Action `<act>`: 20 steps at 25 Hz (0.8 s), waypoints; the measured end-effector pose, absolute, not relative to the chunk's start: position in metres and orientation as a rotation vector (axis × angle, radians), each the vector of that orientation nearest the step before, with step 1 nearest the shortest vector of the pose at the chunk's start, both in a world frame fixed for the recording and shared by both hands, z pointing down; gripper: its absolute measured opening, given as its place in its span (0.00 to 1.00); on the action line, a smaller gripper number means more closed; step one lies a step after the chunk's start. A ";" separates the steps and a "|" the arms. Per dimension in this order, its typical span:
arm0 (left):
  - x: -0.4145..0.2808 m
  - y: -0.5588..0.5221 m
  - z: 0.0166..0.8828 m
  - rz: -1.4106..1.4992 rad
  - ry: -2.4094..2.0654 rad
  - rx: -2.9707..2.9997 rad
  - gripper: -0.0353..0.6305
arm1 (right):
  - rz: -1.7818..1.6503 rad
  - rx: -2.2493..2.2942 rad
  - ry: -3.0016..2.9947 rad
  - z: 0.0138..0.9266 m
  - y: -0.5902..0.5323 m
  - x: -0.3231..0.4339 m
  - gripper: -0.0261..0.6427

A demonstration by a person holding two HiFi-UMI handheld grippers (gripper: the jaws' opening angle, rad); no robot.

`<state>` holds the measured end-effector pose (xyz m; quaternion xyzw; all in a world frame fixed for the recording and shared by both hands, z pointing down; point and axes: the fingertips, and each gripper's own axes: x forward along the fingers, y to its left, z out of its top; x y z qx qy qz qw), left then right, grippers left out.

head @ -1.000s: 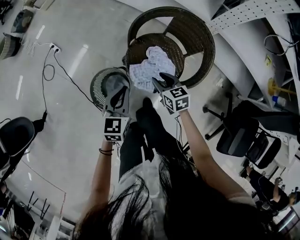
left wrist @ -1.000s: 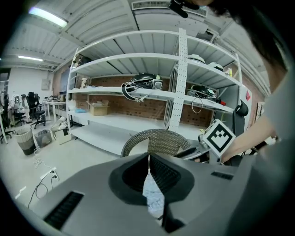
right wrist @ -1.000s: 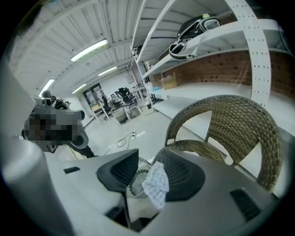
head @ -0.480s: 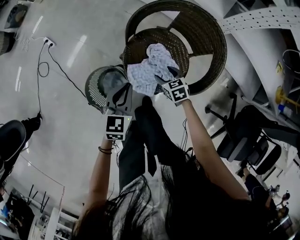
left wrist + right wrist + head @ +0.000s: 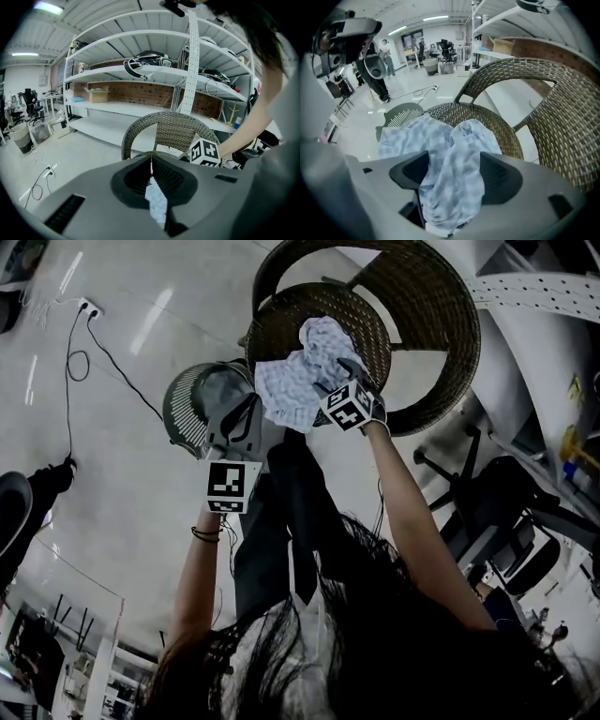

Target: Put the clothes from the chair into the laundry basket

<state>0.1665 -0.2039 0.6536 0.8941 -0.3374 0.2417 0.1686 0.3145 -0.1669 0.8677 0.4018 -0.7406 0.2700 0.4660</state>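
Note:
A light blue checked cloth [image 5: 300, 371] lies bunched on the seat of the round wicker chair [image 5: 431, 296]. My right gripper [image 5: 339, 381] is down on the cloth. Its jaws are opening, and a fold of the cloth [image 5: 450, 159] rises between the wide pads. The grey slatted laundry basket [image 5: 183, 409] stands on the floor left of the chair. My left gripper [image 5: 246, 418] hovers over the basket's right edge, beside the cloth's hanging corner, its fingertips meeting. In the left gripper view a patch of cloth [image 5: 157, 206] shows through the gap below the tips.
My own legs [image 5: 291, 512] stand just before the chair. Black office chairs [image 5: 506, 512] are at the right. A cable and power strip [image 5: 84, 307] lie on the floor at the left. White shelving [image 5: 140, 70] runs behind the wicker chair [image 5: 173, 126].
My right gripper has moved forward onto the cloth on the seat. The left gripper has stayed over the basket's edge.

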 end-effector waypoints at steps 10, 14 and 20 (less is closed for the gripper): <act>0.158 -0.219 0.676 0.704 -0.980 2.516 0.08 | 0.744 0.947 -1.711 0.920 -0.169 0.316 0.52; 0.150 -0.220 0.681 0.712 -0.996 2.498 0.08 | 0.742 0.936 -1.622 0.932 -0.170 0.317 0.52; 0.141 -0.219 0.675 0.712 -1.016 2.490 0.08 | 0.754 0.916 -1.570 0.933 -0.164 0.316 0.23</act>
